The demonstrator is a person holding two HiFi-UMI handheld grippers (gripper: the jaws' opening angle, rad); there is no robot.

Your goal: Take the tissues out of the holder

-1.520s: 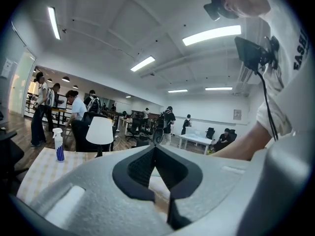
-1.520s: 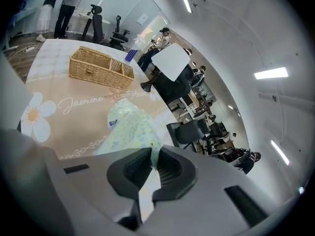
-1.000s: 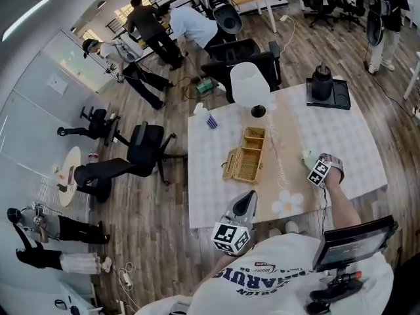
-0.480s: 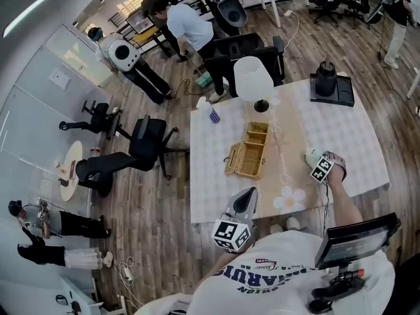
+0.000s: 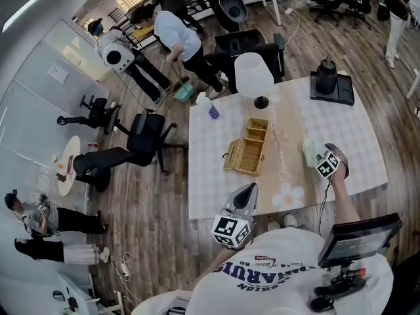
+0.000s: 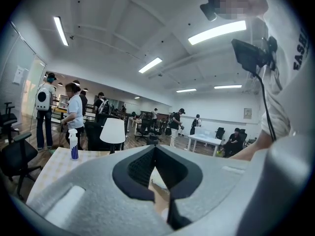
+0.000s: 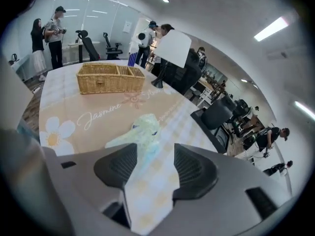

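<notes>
Left tongs (image 6: pixel 155 150): held near the body, tips together; we find nothing in them.
Right tongs (image 7: pixel 154 152): apart, having just been opening; the pads press on nothing.
Tissue (image 7: pixel 140 131): pale green wad on the tabletop (image 5: pixel 216 176), just past the right tips, well apart from the basket (image 5: pixel 248 151).
Handling: we judge it light, soft and easily torn; pinch a raised fold.
Surface: checked cloth, flower print.
Basket: wicker, likely the holder; contents unclear.
Room: open office, wood floor (image 5: pixel 151 202), chairs (image 5: pixel 141 146), people (image 5: pixel 174 35).
</notes>
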